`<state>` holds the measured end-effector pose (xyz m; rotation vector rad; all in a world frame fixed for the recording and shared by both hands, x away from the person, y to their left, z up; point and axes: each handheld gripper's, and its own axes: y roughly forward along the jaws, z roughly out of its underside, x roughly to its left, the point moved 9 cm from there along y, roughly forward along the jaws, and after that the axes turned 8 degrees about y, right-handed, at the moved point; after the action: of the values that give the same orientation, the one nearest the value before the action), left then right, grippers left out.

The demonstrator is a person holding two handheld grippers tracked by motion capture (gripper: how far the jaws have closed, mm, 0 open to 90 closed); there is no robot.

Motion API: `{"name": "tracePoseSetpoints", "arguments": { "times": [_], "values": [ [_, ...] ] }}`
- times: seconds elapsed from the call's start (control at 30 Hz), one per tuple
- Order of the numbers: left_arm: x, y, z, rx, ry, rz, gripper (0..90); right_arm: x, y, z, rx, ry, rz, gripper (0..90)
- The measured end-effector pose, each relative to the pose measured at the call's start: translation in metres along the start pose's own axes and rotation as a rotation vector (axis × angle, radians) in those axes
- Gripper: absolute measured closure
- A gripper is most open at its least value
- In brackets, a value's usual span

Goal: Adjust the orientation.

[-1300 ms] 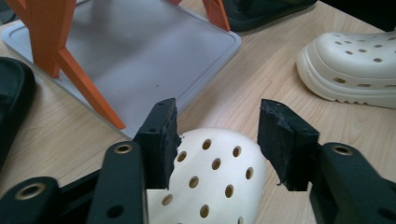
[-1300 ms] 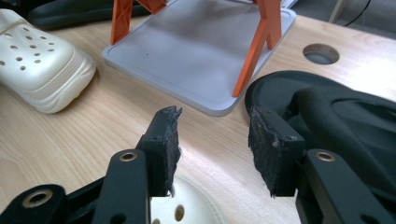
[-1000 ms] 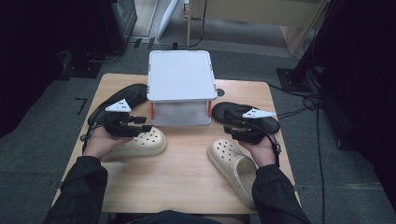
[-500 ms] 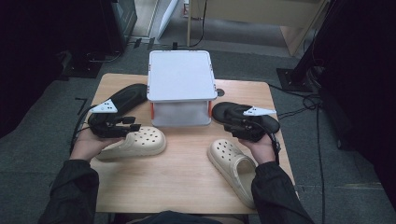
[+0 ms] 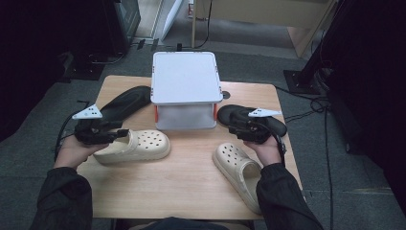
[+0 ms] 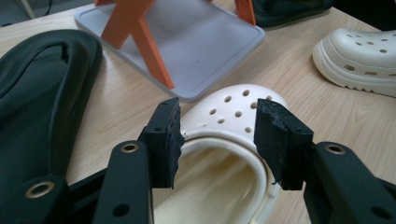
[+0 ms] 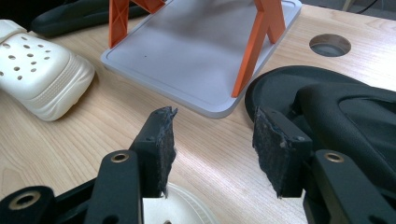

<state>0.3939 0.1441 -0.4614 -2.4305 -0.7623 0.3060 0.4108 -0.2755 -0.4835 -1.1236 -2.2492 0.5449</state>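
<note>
A cream clog (image 5: 143, 146) lies on its side at the table's left, its heel opening toward my left gripper (image 5: 122, 134). In the left gripper view, the jaws of the left gripper (image 6: 219, 135) straddle the heel rim of that clog (image 6: 233, 109). They have just been opening and stand apart. The second cream clog (image 5: 238, 167) lies at the right front. My right gripper (image 5: 233, 126) hovers open over its toe (image 7: 177, 210), beside a black slipper (image 7: 336, 107). Nothing is between the right gripper's (image 7: 212, 144) jaws. Another black slipper (image 5: 125, 101) lies at the back left.
A white shelf (image 5: 185, 81) on orange legs (image 6: 140, 42) stands at the table's back middle, between the two black slippers. A round cable hole (image 7: 329, 45) sits behind the right slipper. Bare wood (image 5: 191, 177) stretches between the two clogs.
My left gripper has drawn back to the left along the clog's heel end. The clog and the right hand have stayed where they were.
</note>
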Motion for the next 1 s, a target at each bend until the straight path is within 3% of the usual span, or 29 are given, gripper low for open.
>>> {"name": "tracePoseSetpoints", "arguments": {
  "times": [0.23, 0.53, 0.73, 1.0],
  "values": [
    [0.010, 0.004, 0.019, 0.007, -0.026, -0.003, 49.0, -0.001, 0.001, 0.001, 0.006, 0.007, 0.002, 48.1],
    [0.023, 0.015, 0.035, 0.033, -0.004, 0.001, 46.1, -0.001, 0.002, 0.003, 0.014, 0.012, 0.008, 47.8],
    [0.025, 0.027, 0.038, 0.042, 0.006, 0.020, 45.1, -0.002, 0.002, 0.003, 0.019, 0.012, 0.010, 47.5],
    [0.028, 0.028, 0.038, 0.024, 0.019, 0.035, 43.8, -0.003, 0.002, 0.005, 0.021, 0.012, 0.016, 47.0]
  ]
}}
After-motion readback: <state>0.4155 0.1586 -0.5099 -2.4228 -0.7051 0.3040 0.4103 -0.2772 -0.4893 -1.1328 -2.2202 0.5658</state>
